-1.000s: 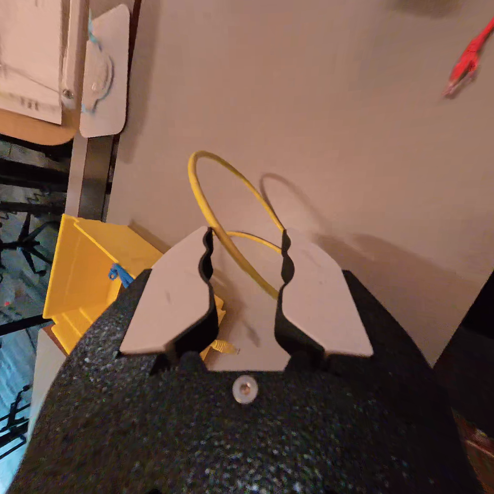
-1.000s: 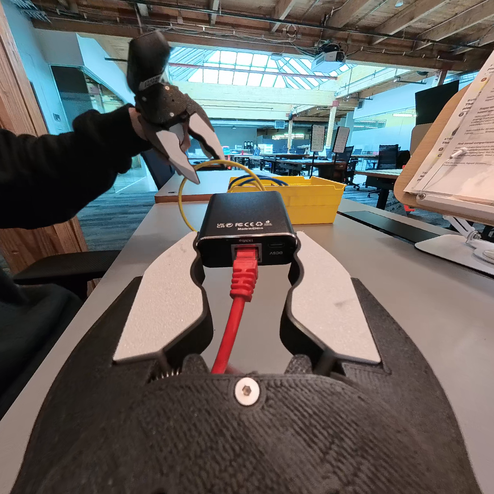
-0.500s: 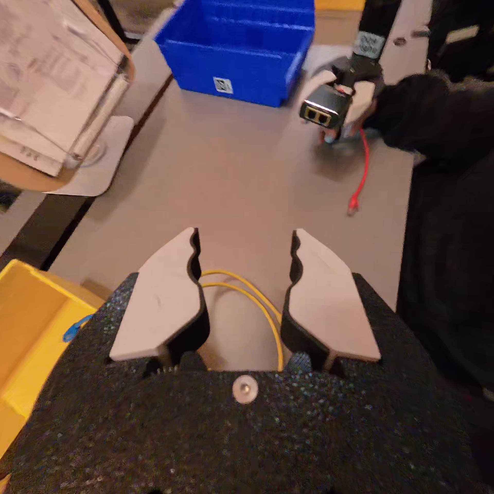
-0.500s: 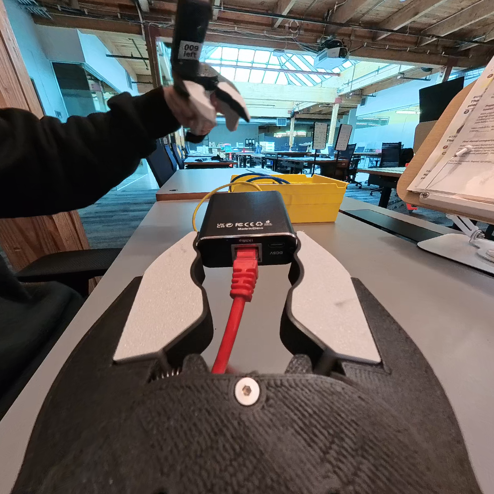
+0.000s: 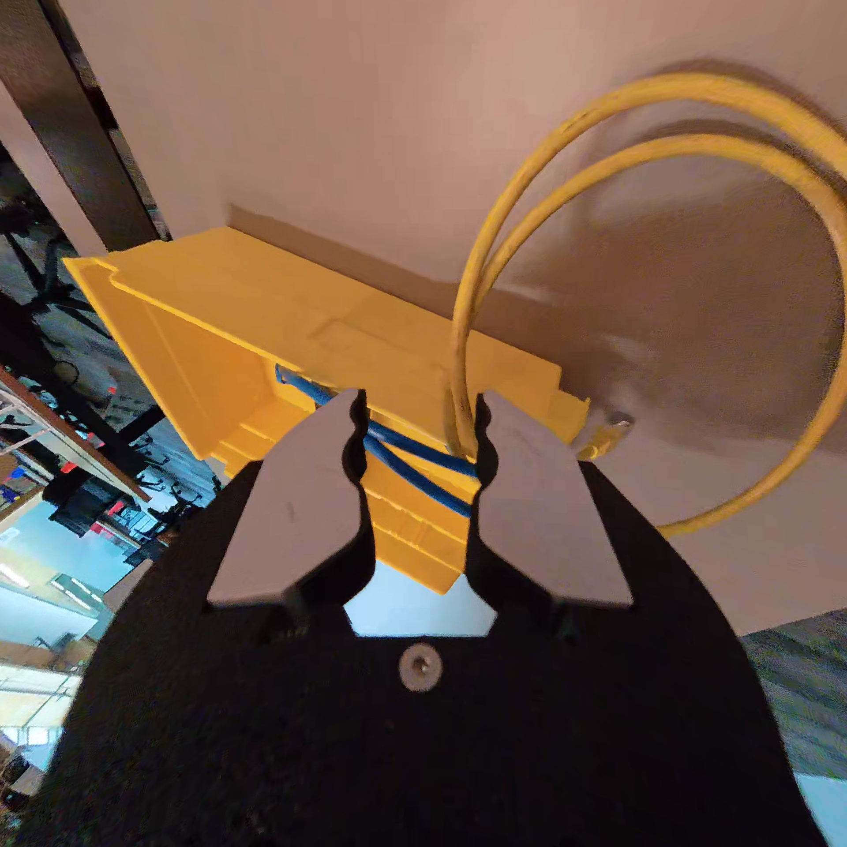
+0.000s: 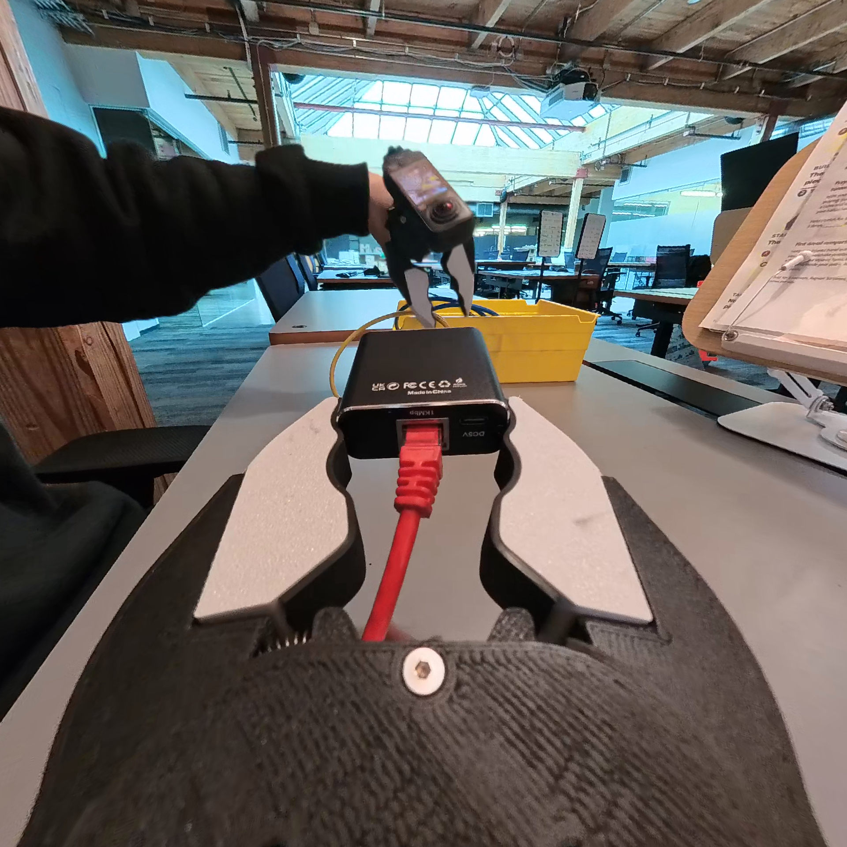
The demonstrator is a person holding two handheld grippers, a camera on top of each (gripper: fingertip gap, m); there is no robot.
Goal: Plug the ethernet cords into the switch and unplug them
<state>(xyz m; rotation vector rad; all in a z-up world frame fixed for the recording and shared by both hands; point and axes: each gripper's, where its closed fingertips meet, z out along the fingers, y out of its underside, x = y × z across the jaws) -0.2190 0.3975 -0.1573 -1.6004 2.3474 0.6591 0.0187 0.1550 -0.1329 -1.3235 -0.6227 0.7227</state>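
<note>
Black metal switch (image 6: 421, 389): red ethernet cord (image 6: 415, 486) plugged in; others pending.
Right tongs (image 6: 421, 440) clamp switch; left tongs (image 5: 417, 440) gape empty over yellow plastic bin (image 5: 284, 330) beyond, blue cords (image 5: 412, 453) inside.

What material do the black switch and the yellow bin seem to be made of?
The switch looks like black metal with a satin finish, judging by its bright bevelled edge and soft sheen; painted plastic remains possible. The yellow bin seems to be moulded plastic, smooth and slightly glossy, with stepped ridges and thin uniform walls.
</note>
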